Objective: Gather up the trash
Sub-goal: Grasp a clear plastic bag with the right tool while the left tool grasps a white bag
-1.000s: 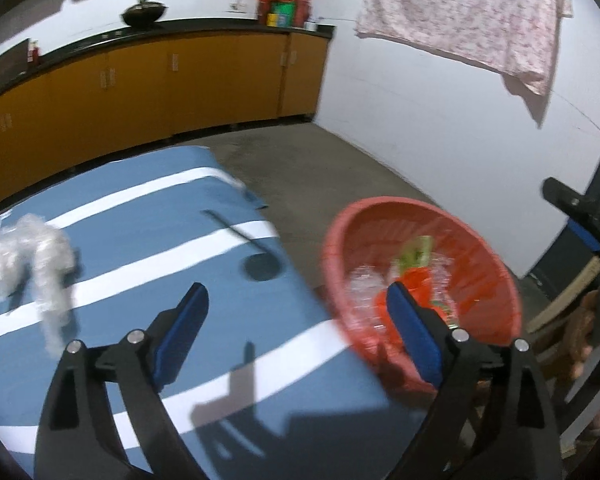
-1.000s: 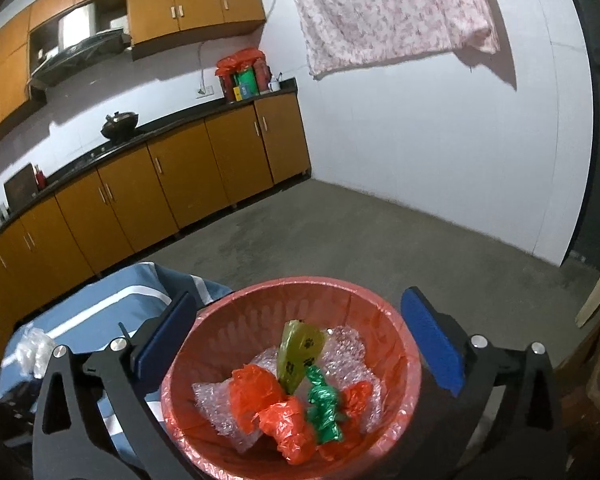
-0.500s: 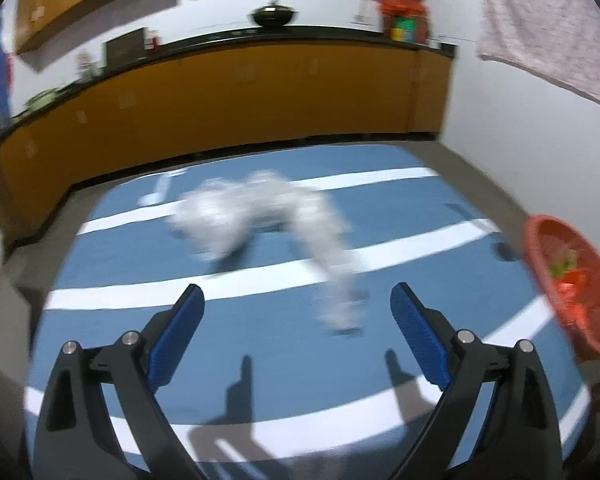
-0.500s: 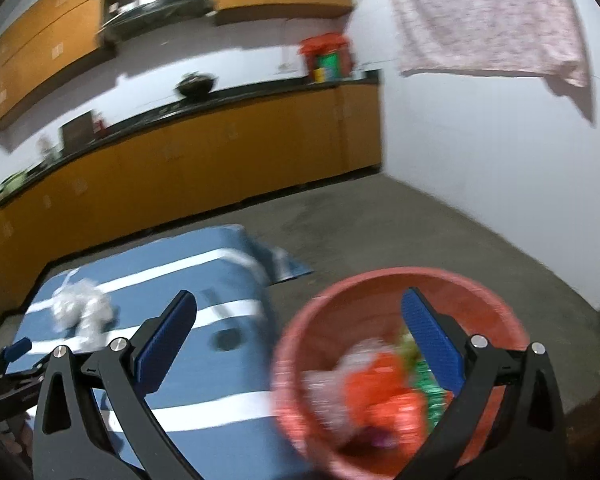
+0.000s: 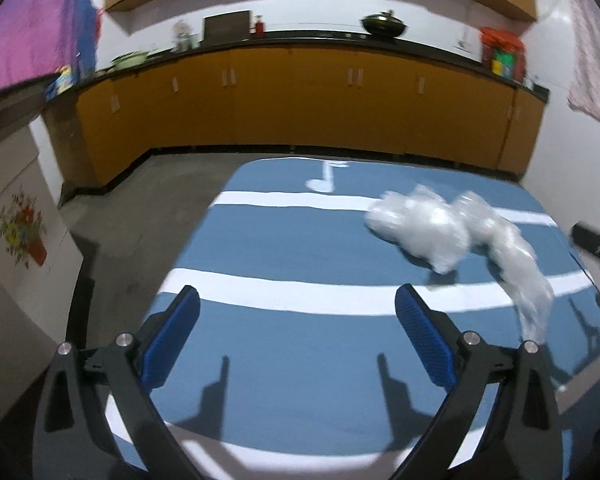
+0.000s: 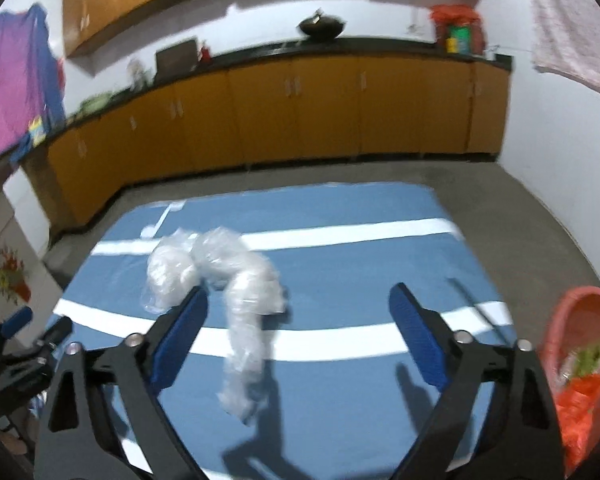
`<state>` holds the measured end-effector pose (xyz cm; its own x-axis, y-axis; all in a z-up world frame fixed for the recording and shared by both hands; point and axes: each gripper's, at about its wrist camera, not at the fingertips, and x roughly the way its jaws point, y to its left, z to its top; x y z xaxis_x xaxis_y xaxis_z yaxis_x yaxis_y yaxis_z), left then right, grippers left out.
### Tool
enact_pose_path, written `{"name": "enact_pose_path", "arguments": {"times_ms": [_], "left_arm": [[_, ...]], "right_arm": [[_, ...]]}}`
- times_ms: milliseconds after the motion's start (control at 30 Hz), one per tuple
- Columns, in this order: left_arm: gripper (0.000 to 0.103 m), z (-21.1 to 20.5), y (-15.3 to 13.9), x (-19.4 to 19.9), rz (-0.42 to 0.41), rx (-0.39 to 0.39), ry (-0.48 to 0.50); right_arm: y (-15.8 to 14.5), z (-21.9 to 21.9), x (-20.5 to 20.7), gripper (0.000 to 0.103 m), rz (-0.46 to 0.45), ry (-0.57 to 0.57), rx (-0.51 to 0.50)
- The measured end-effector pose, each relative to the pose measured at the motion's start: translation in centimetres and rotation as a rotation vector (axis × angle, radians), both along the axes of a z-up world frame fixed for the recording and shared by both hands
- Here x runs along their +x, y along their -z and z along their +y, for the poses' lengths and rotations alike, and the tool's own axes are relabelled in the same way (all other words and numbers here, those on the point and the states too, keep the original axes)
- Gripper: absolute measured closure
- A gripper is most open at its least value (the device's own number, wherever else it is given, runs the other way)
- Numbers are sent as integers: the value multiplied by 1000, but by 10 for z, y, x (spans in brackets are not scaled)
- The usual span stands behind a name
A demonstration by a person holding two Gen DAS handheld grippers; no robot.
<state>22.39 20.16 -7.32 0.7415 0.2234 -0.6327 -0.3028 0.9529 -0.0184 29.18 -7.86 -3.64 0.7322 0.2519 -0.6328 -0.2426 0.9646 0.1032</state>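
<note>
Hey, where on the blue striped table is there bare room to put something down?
Bare cloth on the table between the plastic wrap and the red basket at its right edge. The wrap crowds the left-centre.

Your only obstacle on the blue striped counter [image 6: 339, 264] is the crumpled clear plastic wrap [image 6: 236, 280]; bare cloth surrounds it.

My view: blue surface [image 6: 339, 276] with white stripes and a white music-note print, one crumpled clear plastic wrap [image 6: 236, 292] lying on it, red basket [image 6: 579, 360] at its right edge.
</note>
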Motion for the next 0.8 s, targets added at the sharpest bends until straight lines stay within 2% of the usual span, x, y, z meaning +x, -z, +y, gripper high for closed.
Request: {"name": "enact_pose_path", "arguments": {"times_ms": [167, 367, 433, 467, 533, 667, 800], "left_arm": [[7, 21, 4, 4, -4, -22, -51], [7, 25, 6, 12, -11, -42, -54], [7, 17, 4, 17, -15, -49, -42], [7, 14, 3, 19, -18, -53, -34], [7, 6, 1, 23, -21, -61, -19], [4, -16, -4, 38, -35, -85, 34], [4, -44, -8, 59, -37, -100, 91]], "right_arm": [[19, 14, 18, 25, 57, 8, -44], [33, 19, 33, 34, 129, 12, -36], [36, 22, 35, 43, 142, 1, -49], [38, 22, 36, 53, 157, -15, -55], [40, 19, 34, 61, 168, -22, -73], [40, -5, 25, 67, 163, 11, -82], [38, -39, 17, 69, 142, 86, -98]]}}
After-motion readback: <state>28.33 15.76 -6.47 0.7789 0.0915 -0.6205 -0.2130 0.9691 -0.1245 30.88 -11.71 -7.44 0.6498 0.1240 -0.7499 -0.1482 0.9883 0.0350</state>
